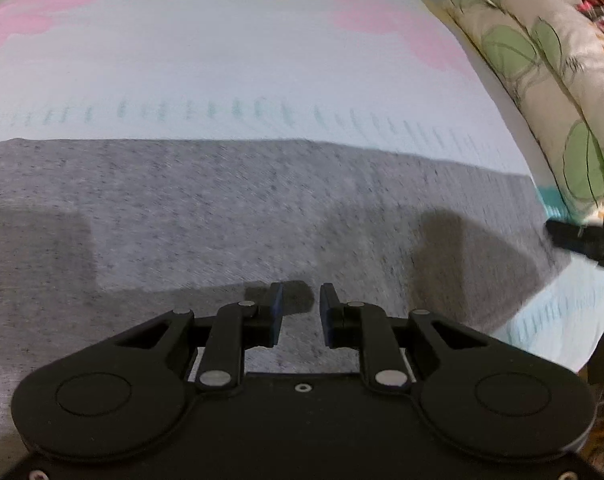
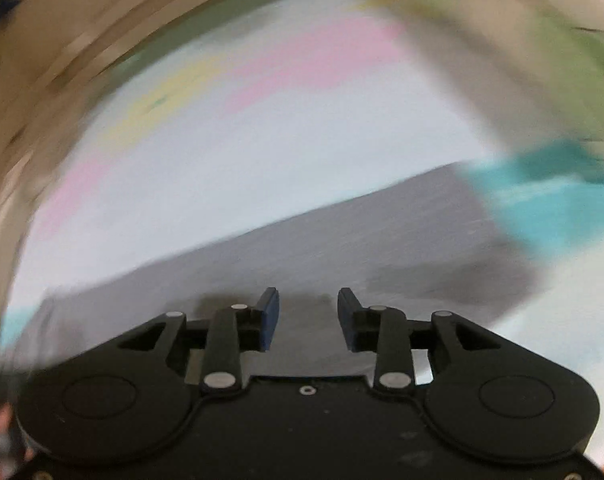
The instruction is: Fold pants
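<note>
Grey pants flat on bedsheet, long axis left-right

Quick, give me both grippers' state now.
Left gripper: open, empty, above the grey pants.
Right gripper: open, empty, nothing between its pads.

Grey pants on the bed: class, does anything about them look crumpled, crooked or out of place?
Nothing stands out. The grey pants lie flat and smooth on the pale bedspread, far edge straight. The right wrist view is too blurred to check further.

Pale bedsheet (pink, yellow patches); leaf-print quilt along right edge.
</note>
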A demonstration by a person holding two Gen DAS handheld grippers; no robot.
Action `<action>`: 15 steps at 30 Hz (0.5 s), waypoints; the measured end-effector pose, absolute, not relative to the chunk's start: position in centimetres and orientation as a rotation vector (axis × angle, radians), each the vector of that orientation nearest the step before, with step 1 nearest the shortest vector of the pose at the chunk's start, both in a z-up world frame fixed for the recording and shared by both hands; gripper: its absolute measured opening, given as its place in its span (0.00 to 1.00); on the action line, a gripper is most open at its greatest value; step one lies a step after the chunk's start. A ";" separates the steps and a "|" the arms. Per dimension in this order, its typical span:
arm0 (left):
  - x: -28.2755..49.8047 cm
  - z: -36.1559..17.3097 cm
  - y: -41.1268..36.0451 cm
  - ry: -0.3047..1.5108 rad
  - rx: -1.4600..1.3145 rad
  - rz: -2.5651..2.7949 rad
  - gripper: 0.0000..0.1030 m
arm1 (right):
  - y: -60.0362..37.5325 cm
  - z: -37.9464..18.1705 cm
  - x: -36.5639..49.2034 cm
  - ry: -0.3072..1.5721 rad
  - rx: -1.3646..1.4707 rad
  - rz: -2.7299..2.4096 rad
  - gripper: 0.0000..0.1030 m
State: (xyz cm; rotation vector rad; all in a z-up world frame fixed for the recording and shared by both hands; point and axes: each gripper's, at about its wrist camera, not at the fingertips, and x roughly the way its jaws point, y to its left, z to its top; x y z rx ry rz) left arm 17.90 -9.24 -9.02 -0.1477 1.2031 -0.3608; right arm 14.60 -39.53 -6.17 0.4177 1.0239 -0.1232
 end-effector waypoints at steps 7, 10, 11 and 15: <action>17.7 -9.1 -8.0 1.213 -0.153 -0.349 0.25 | -48.2 -8.4 12.2 1.048 0.651 -0.365 0.37; 18.0 -9.2 -7.3 1.216 -0.168 -0.330 0.25 | -48.6 -9.3 11.7 1.055 0.691 -0.376 0.37; 18.1 -9.1 -7.1 1.218 -0.174 -0.327 0.25 | -48.6 -9.2 11.7 1.053 0.688 -0.381 0.37; 18.2 -8.8 -6.8 1.219 -0.201 -0.325 0.25 | -48.5 -7.2 11.5 1.012 0.643 -0.381 0.38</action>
